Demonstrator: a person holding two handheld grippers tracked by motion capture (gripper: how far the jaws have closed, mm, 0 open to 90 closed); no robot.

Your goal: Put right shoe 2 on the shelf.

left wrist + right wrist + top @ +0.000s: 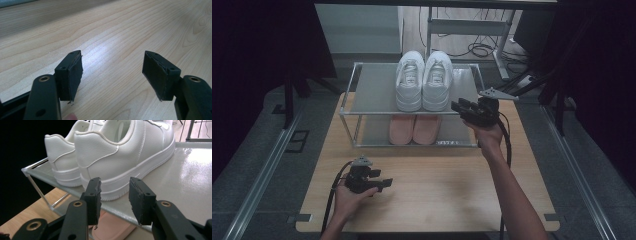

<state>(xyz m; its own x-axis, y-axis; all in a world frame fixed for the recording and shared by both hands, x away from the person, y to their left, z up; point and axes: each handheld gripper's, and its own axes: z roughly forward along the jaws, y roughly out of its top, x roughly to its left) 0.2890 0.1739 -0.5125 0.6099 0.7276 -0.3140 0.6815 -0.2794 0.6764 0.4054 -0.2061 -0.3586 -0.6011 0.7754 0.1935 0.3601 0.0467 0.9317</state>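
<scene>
Two white sneakers stand side by side on the top shelf of a metal-framed rack [372, 90], the left one [410, 82] next to the right one [437, 82]. A pink pair [414, 129] lies on the lower shelf. My right gripper [457, 106] hovers at the rack's front right, open, its jaws just short of the right sneaker's [120, 152] heel and touching nothing. In the right gripper view the gripper [115, 195] frames that heel's sole. My left gripper [387, 183] rests low over the wooden table [437, 200], open [112, 70] with nothing between its jaws.
The rack stands at the table's far edge, its glossy top shelf [180, 177] bare to the right of the sneakers. A pink shoe [112, 227] shows under the shelf edge. Beyond the table are a desk frame and floor cables [477, 49]. Dark curtains flank both sides.
</scene>
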